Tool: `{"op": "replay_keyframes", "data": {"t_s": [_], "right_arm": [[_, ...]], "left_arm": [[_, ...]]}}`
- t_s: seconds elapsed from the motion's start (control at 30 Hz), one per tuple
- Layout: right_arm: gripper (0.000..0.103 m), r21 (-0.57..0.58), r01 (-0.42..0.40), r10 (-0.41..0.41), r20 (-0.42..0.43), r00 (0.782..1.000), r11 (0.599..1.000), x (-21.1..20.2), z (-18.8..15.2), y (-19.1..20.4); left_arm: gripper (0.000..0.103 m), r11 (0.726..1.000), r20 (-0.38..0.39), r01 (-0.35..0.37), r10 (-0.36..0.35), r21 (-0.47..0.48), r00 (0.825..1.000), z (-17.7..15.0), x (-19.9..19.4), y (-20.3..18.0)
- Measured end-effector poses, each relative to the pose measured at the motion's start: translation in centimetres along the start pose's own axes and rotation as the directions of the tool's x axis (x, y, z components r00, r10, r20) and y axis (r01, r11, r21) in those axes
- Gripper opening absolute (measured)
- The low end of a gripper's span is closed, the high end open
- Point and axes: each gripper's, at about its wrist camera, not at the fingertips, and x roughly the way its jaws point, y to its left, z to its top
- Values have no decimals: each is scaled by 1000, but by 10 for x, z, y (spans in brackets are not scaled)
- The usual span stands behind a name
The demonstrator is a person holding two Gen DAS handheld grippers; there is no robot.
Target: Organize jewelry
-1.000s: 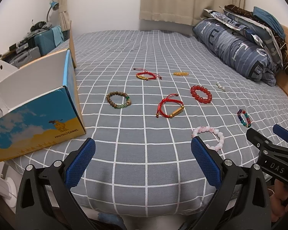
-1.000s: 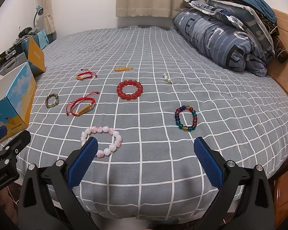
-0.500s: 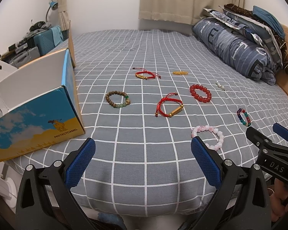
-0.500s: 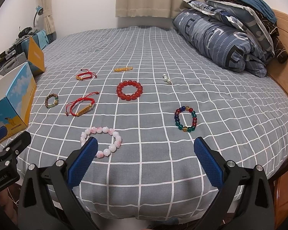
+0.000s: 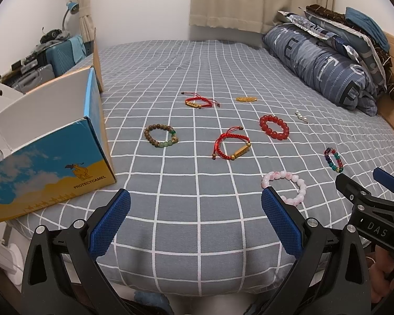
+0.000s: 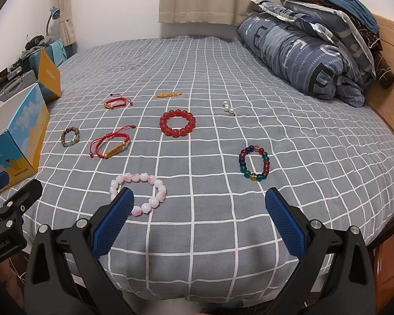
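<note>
Several bracelets lie spread on the grey checked bedspread (image 5: 197, 60). Nearest is a pink bead bracelet (image 6: 138, 193), just ahead of my right gripper's left finger. A multicolour bead bracelet (image 6: 254, 162) lies to its right, a red bead bracelet (image 6: 177, 122) farther back. A red cord bracelet with a gold bar (image 5: 231, 147), a brown-green bead bracelet (image 5: 160, 136), a second red cord bracelet (image 5: 198, 101), a small gold piece (image 5: 246, 99) and a pearl piece (image 6: 229, 108) lie beyond. My left gripper (image 5: 195, 215) and right gripper (image 6: 199, 214) both hover open over the near bed edge, holding nothing.
An open blue and yellow cardboard box (image 5: 44, 144) stands on the bed's left side. Folded blue bedding and pillows (image 6: 315, 44) are piled at the back right against a wooden headboard (image 6: 391, 60). Suitcases and clutter (image 5: 47, 52) stand off the bed at the far left.
Both grippers have edged slightly forward and stay open; the bracelets have not moved.
</note>
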Motion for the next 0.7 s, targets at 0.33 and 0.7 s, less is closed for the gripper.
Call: {"op": "replay_keyframes", "data": {"t_s": [0.33,0.7], "right_arm": [[96,-4,-21,21,32,999,1000,-17,20,0],[96,-54,-3,6,42,999,999,-14,83,9]], "left_arm": [[97,999,14,-33,33,-7,999,23,-11,3],[97,1000,-10,-4,3,-21,1000,93,7,6]]}}
